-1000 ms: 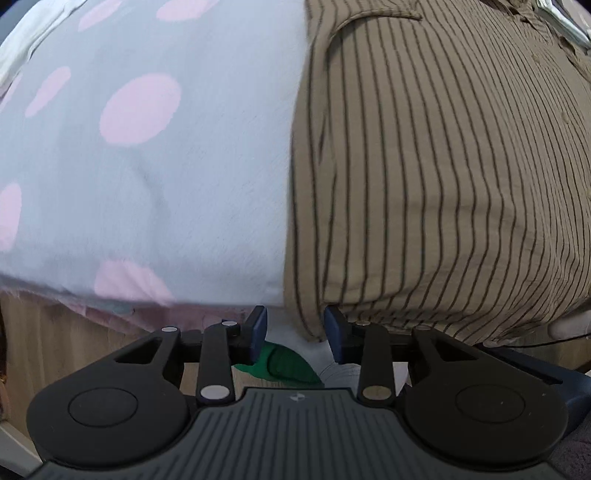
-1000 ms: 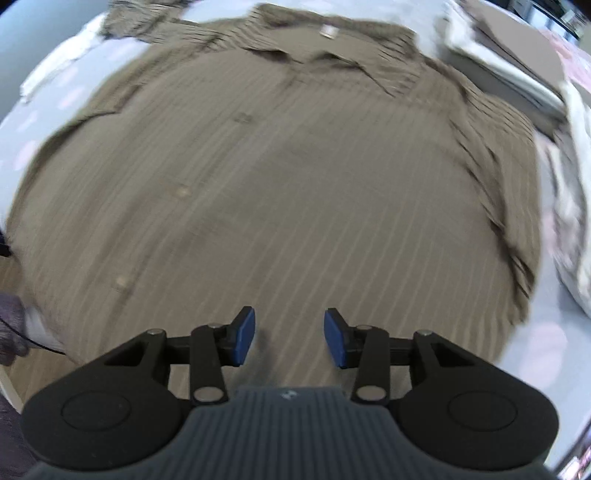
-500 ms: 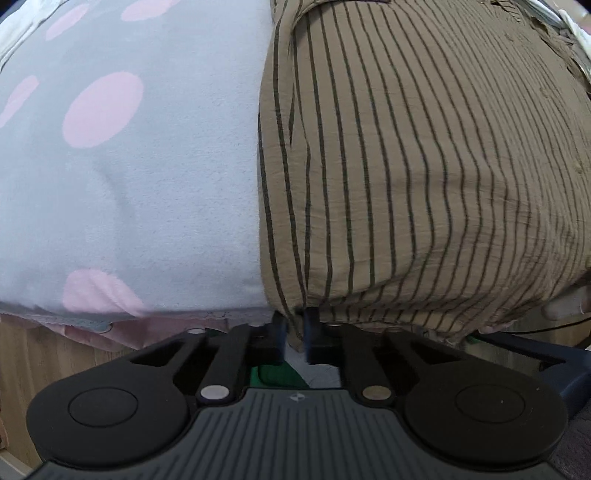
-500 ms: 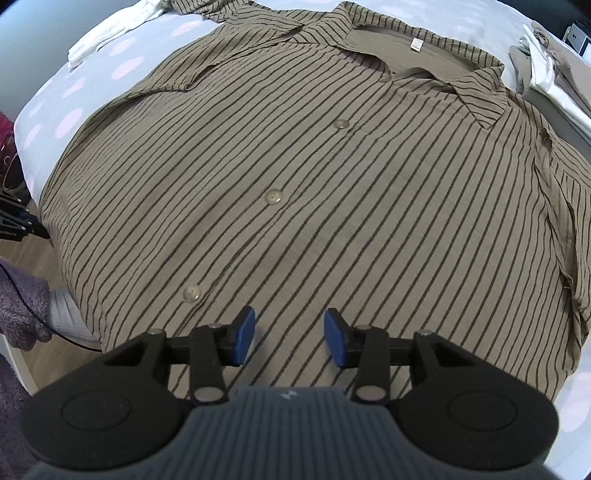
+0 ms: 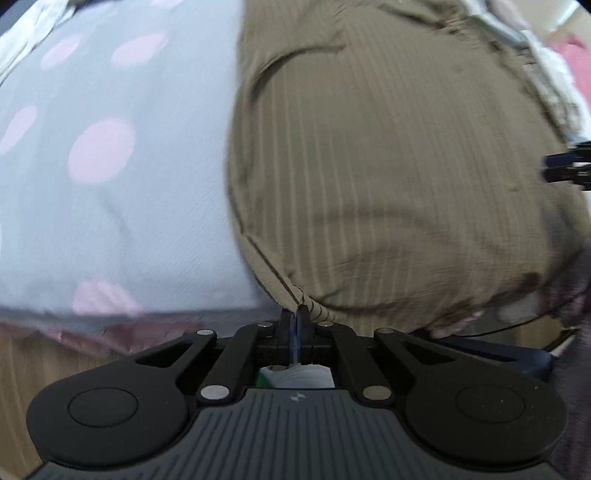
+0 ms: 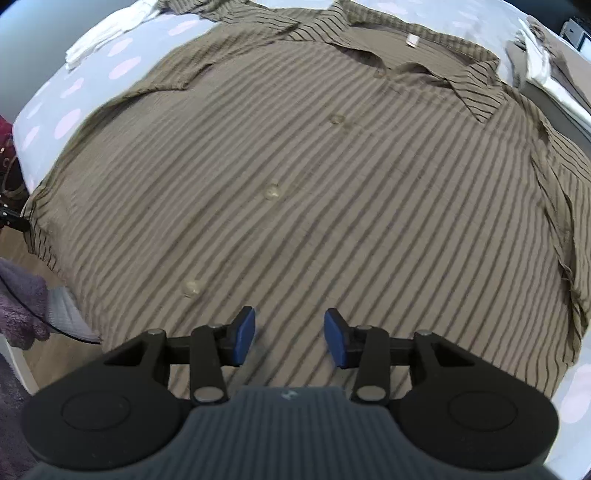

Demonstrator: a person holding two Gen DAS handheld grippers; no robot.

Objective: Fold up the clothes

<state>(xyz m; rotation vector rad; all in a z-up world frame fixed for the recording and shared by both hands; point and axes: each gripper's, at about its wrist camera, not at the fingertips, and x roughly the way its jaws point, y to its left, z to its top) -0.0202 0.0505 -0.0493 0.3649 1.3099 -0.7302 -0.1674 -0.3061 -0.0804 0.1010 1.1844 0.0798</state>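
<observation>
A brown shirt with dark stripes lies spread face up on the bed, collar at the far end and buttons down its middle. In the left wrist view my left gripper is shut on the shirt's near bottom-left hem corner, which is bunched and lifted off the sheet. My right gripper hovers over the lower front of the shirt, right of the button line, jaws open with only flat cloth beneath them. The right gripper's tips also show at the right edge of the left wrist view.
The bed has a grey sheet with pink dots. White cloth lies at the far left of the bed and folded clothes at the far right. A purple fuzzy cloth and wooden floor are beside the bed's near edge.
The left gripper closed on the shirt's hem corner and rose, pulling the corner up. The right gripper shifted across the shirt front, then held still and open.
</observation>
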